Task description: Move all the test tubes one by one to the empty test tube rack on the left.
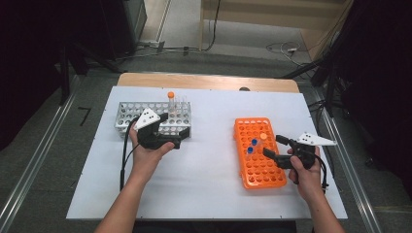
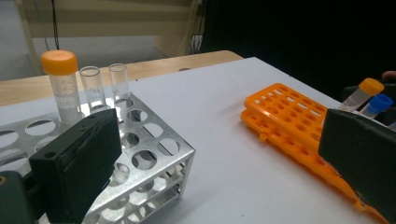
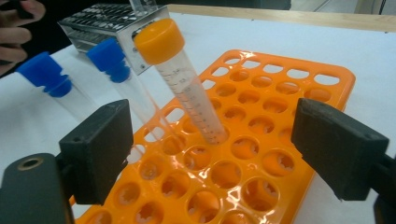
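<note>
The right tool [image 3: 210, 149] stood wide open, gripping nothing, its matte black pads either side of a clear, orange-capped tube [image 3: 187, 84] leaning in the glossy orange plastic rack [image 3: 299, 84]; two blue-capped tubes [image 3: 112, 60] stood left of it. The left tool [image 2: 210, 154], open and empty, hovered beside the perforated metal rack [image 2: 159, 154], where its view revealed one orange-capped tube [image 2: 63, 84] and two uncapped ones [image 2: 105, 86].
</note>
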### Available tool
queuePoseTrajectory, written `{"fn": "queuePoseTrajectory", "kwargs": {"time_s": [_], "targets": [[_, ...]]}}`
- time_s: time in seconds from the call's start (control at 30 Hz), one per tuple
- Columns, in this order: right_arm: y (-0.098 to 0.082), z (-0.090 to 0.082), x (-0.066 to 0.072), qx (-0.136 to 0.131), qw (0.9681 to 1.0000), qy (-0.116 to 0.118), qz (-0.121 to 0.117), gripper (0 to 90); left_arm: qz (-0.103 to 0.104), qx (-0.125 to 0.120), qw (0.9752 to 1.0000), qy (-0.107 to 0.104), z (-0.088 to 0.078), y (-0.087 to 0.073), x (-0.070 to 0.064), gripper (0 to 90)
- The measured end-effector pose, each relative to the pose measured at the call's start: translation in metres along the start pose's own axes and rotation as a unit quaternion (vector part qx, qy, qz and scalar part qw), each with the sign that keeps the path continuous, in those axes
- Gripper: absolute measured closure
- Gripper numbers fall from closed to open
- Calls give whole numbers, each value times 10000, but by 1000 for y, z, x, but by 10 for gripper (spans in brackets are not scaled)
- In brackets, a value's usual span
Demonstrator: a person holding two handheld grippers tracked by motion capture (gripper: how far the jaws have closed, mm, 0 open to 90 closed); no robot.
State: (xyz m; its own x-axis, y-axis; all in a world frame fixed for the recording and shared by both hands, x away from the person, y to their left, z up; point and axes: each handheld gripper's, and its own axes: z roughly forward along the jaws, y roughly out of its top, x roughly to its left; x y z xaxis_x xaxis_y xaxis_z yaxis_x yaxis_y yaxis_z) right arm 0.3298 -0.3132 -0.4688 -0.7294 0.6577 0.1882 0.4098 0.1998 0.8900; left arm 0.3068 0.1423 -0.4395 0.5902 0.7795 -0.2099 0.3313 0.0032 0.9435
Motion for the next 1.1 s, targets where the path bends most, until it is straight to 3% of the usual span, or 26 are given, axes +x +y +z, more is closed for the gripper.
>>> {"fn": "queuePoseTrajectory", "kwargs": {"time_s": [0.23,0.43,0.77,0.9,1.1], "targets": [[5,11,-5,79,9999,96,-76,272,52,128,9998,-111,-3,-15,-13,0],[2,21,-2,262,9992,181,-243,414,73,97,9997,-202,-5,-14,-20,0],[-1,32,-1,406,9975,-27,-574,610,50,149,9994,-304,-2,-18,-26,0],[-1,33,0,414,9973,-53,-604,685,36,167,9993,-318,-2,-19,-26,0],[-1,32,1,376,9974,-192,-581,722,35,166,9993,-329,-3,-18,-28,0]]}}
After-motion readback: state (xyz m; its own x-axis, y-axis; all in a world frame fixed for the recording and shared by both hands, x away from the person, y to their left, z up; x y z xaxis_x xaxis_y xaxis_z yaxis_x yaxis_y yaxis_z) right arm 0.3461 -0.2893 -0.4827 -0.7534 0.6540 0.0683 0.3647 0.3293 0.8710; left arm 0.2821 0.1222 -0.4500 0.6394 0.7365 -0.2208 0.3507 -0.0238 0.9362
